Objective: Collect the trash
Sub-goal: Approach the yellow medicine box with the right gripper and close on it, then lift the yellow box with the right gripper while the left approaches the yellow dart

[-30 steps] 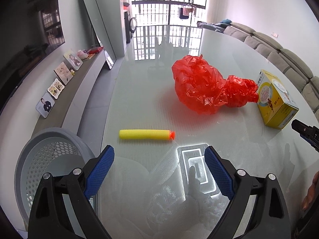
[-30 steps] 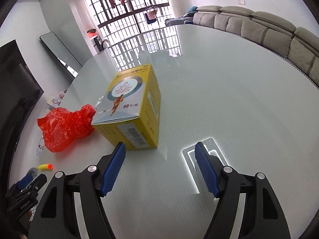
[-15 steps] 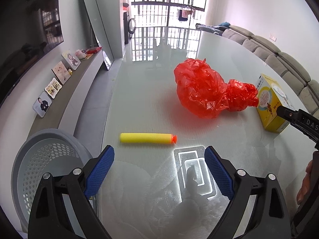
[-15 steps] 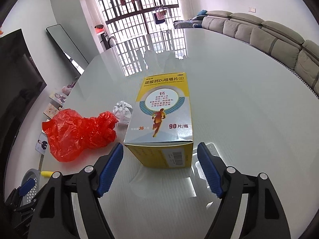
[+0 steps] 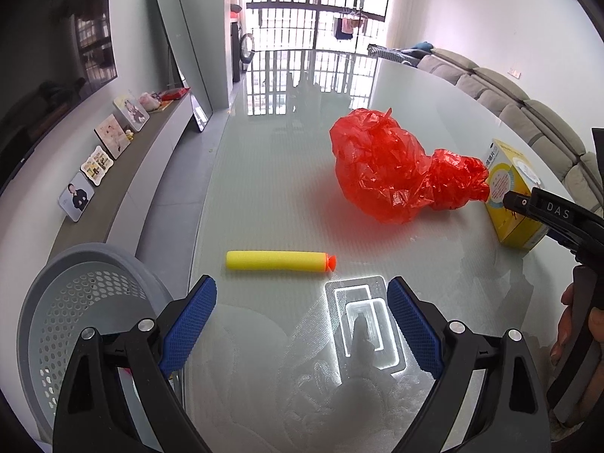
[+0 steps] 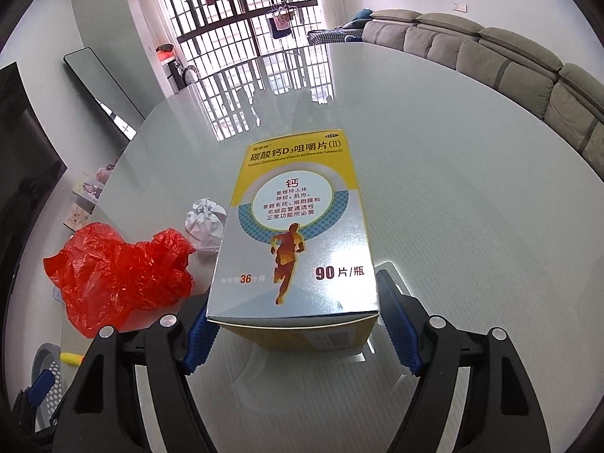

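A yellow medicine box (image 6: pixel 294 241) lies on the glass table, also in the left wrist view (image 5: pixel 511 196). My right gripper (image 6: pixel 298 336) is open, its blue pads on either side of the box's near end; whether they touch it I cannot tell. A crumpled red plastic bag (image 5: pixel 396 170) lies left of the box, with a white paper ball (image 6: pixel 205 222) behind it. A yellow foam dart (image 5: pixel 279 260) lies just ahead of my left gripper (image 5: pixel 302 321), which is open and empty.
A grey perforated basket (image 5: pixel 75 309) stands off the table's left edge, below table height. The glass table (image 6: pixel 472 207) stretches far to the right. A sofa (image 6: pixel 509 60) runs along the right wall and a low shelf with photo frames (image 5: pixel 105 143) along the left.
My right gripper has moved forward to the medicine box, which now sits between its fingers. My left gripper has barely moved.
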`<control>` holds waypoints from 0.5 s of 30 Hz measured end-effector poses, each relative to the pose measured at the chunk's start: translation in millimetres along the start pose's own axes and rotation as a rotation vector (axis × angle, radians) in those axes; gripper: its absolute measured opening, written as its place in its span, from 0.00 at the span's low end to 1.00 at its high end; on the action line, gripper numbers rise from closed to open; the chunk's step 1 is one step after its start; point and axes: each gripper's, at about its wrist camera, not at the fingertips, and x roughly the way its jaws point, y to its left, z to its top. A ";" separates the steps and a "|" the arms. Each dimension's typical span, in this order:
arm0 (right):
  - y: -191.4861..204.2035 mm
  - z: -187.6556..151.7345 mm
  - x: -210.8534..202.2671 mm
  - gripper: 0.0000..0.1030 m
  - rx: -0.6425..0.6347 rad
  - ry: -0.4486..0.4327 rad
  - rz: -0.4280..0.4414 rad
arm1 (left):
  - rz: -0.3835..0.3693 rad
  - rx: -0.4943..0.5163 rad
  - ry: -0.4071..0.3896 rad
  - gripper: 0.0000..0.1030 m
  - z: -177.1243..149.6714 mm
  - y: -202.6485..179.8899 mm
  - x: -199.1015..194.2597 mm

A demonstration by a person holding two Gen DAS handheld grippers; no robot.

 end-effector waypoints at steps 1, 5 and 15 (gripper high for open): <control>0.3 1.0 2.3 0.71 0.000 0.004 -0.005 | 0.001 0.001 -0.001 0.87 0.1 -0.3 -0.5; 2.1 5.0 9.6 0.71 -0.001 0.013 -0.014 | 0.004 -0.003 -0.009 0.87 1.1 -0.9 -3.7; 7.6 11.1 24.7 0.68 -0.011 0.021 -0.023 | 0.009 -0.007 -0.017 0.87 0.1 -3.6 -9.3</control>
